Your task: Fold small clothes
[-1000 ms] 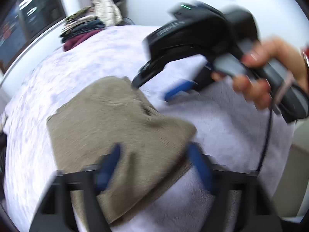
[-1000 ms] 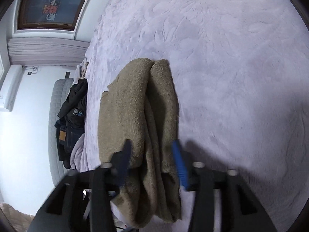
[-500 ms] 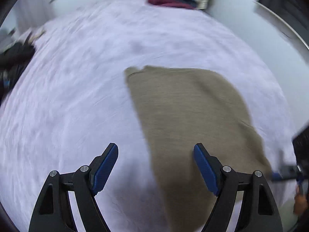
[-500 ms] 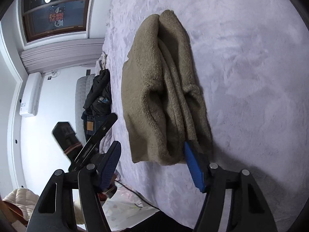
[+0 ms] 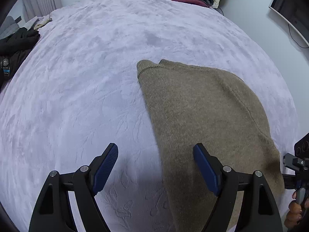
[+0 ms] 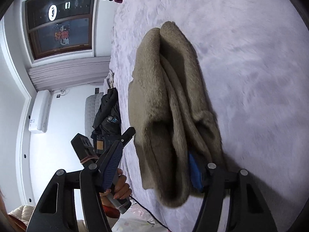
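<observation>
The sweater (image 5: 208, 116) runs lengthwise from lower right toward frame centre, its near edge between the wide, empty left gripper (image 5: 156, 169), while the right gripper (image 6: 154, 169), jaws just closing, straddles its end unclamped.

**Materials and surface finish**

Sweater (image 5: 202, 104): olive-brown knitted cloth, matt, fuzzy nap, ribbed hem. Bed cover (image 5: 92, 73): pale lilac plush fabric, soft pile with brushed swirl marks. Left gripper (image 5: 155, 166): matt black plastic arms, metal pivot pins; fingers (image 5: 105, 166) carry blue ribbed rubbery pads.
</observation>
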`<control>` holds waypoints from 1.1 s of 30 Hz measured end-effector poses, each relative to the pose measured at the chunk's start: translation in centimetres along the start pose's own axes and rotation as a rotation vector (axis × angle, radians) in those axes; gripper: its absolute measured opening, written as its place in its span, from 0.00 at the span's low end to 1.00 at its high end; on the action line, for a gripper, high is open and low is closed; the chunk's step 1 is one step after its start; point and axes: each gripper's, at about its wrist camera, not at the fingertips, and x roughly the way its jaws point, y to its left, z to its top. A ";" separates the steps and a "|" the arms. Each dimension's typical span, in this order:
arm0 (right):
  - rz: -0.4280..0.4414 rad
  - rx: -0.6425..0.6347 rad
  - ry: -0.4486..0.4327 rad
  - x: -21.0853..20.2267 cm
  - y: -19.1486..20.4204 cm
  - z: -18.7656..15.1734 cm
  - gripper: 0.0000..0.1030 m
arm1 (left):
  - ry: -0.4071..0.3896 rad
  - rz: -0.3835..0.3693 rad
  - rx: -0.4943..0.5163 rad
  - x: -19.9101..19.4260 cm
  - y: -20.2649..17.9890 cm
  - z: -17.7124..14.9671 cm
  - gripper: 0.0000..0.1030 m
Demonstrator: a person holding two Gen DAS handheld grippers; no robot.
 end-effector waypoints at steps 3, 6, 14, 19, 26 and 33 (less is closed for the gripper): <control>-0.090 -0.025 -0.001 1.2 1.3 1.2 0.16 | 0.010 -0.002 0.009 0.3 -0.4 0.4 0.79; -0.113 -0.111 -0.013 0.3 3.7 0.6 0.15 | 0.011 -0.024 0.055 -0.2 -1.4 -0.4 0.79; -0.353 -0.101 0.026 -0.1 0.2 -0.6 0.14 | 0.073 -0.056 0.053 1.4 -2.4 -3.6 0.89; -0.389 -0.133 -0.027 -1.4 2.1 -0.6 0.39 | 0.063 -0.055 0.057 1.5 -2.3 -3.7 0.89; -0.390 -0.304 -0.117 -2.9 8.3 2.0 0.22 | 0.066 -0.041 0.043 1.5 -2.5 -3.8 0.89; -0.563 -0.387 -0.016 2.4 7.4 3.1 0.13 | 0.077 -0.016 0.033 1.8 -2.2 -3.8 0.99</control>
